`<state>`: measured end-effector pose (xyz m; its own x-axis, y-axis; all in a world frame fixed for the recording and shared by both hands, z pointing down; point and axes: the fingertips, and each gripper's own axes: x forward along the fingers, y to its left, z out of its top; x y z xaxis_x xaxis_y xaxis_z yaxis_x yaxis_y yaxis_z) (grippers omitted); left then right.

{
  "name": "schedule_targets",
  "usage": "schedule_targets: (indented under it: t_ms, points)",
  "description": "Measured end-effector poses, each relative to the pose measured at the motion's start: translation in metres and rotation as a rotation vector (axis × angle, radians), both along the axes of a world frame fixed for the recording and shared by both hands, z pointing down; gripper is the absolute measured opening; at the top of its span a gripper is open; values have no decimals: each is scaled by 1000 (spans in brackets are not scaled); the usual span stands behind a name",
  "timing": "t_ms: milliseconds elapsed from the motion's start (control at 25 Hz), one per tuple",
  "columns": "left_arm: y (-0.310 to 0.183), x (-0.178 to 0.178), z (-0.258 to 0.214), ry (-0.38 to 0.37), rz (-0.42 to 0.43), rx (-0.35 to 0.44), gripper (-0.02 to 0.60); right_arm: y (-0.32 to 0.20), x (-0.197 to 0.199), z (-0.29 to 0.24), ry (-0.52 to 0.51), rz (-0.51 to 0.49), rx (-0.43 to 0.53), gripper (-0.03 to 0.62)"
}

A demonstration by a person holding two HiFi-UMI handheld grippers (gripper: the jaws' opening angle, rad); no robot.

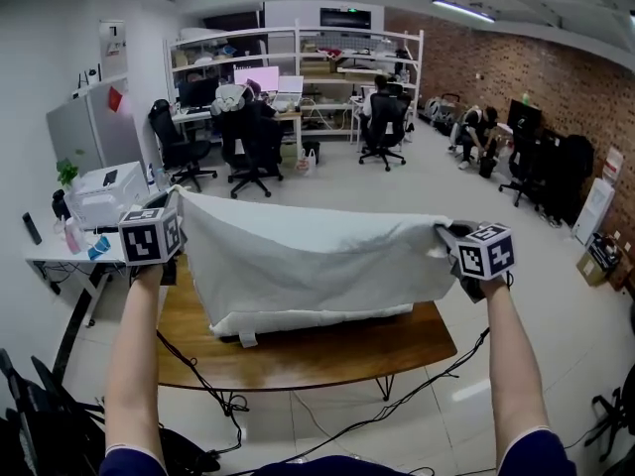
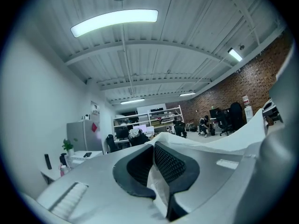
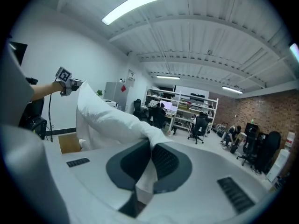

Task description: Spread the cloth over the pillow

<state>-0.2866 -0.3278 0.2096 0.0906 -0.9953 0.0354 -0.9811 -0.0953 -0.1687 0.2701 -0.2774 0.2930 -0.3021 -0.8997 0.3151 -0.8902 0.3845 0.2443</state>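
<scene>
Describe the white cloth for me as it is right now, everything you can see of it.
The cloth is plain white, thin, soft fabric. It is held up as a sagging sheet between the left tool and the right tool, each shut on an upper corner. It hangs over the wooden table, its lower edge down at the tabletop, with a small tab at the hem.

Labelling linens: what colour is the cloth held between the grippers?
The cloth is plain white; head view shows it best.

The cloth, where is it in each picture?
Head view: cloth fills the middle, stretched above the table.
Left gripper view: cloth pinched in the jaws, bottom centre, running right.
Right gripper view: cloth pinched in the jaws, billowing left.
Shared landmark: white shelves at the back wall.
</scene>
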Motion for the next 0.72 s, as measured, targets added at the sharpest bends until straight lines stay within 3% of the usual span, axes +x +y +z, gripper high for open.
schedule_targets:
  t_ms: [480,720]
  points:
    - [23,-14,-42,21,-5,71,14,-1,8,-43,45,2,42,5]
    - [20,-27,-38,38,-13,66,14,-9,0,-45,49,13,49,5]
